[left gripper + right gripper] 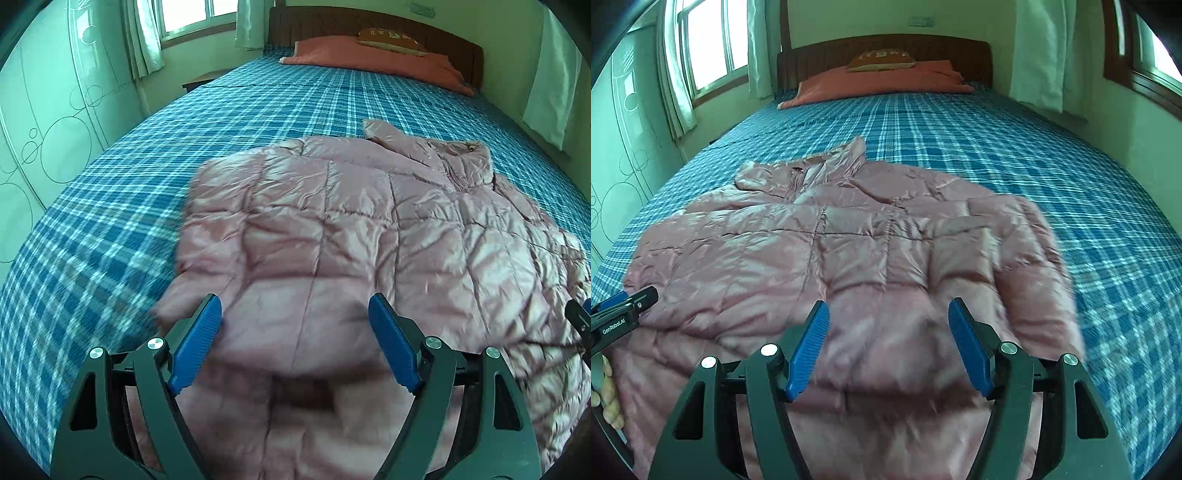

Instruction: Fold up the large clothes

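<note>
While the pink jacket [351, 229] lies flat, the left tool [295, 321] and right tool [888, 325] angle down above it, jaws wide, gripping nothing.

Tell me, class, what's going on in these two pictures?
A person holds a gripper in each hand over a pink puffer jacket spread flat on a blue plaid bed. The left gripper and right gripper are both open above the jacket's near end, gripping nothing. No fold shows yet.

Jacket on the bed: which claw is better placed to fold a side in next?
Hard to separate, perhaps left. The jacket lies flat; the left claw hangs open over its left sleeve side, the right claw open over the other side.
</note>
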